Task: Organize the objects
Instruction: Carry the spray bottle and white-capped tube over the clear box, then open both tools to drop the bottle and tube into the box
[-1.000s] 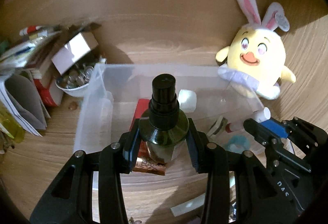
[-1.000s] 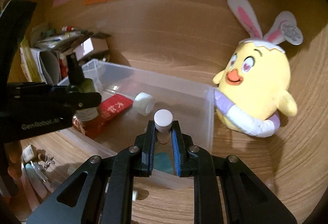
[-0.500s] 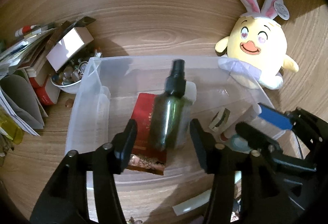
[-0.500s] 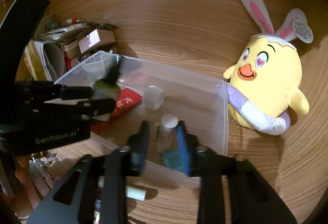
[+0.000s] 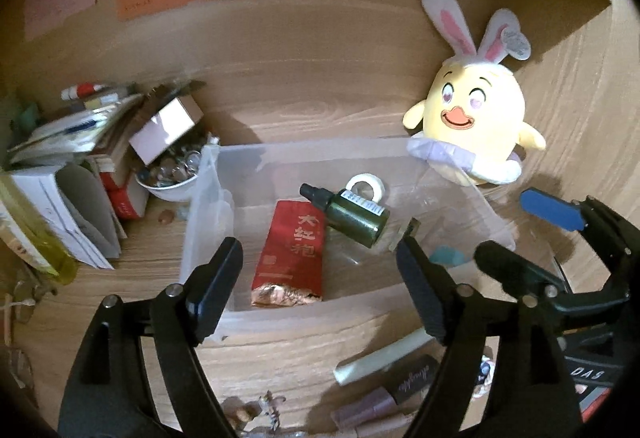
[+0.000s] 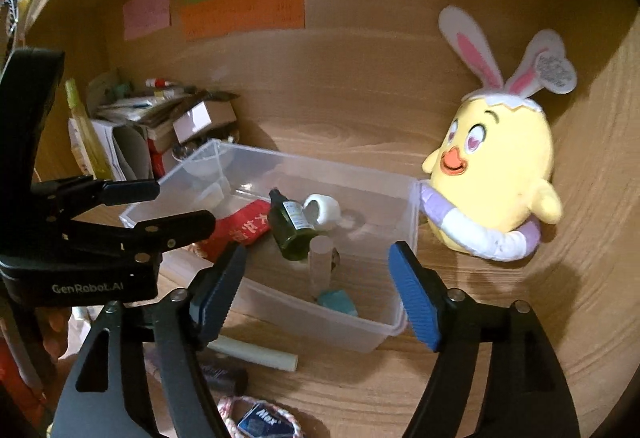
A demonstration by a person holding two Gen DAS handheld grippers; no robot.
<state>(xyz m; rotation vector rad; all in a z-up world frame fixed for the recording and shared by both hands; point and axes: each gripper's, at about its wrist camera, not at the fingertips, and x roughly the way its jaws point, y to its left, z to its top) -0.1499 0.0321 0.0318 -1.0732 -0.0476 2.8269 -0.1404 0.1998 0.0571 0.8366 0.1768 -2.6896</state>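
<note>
Both the left gripper (image 5: 318,272) and right gripper (image 6: 316,288) gape wide with nothing inside, low in frame, facing the bin (image 5: 208,193) where the green bottle (image 5: 354,215) lies on its side (a yellow chick (image 5: 478,125) sits at the bin's upper-right corner).

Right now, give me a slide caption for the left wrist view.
Open left gripper above clear bin holding green spray bottle and red packet.

Black plastic left claw (image 5: 316,278), right claw (image 6: 316,296) — blue ribbed pads, silver screws (white "GenRobot.AI" lettering)
</note>
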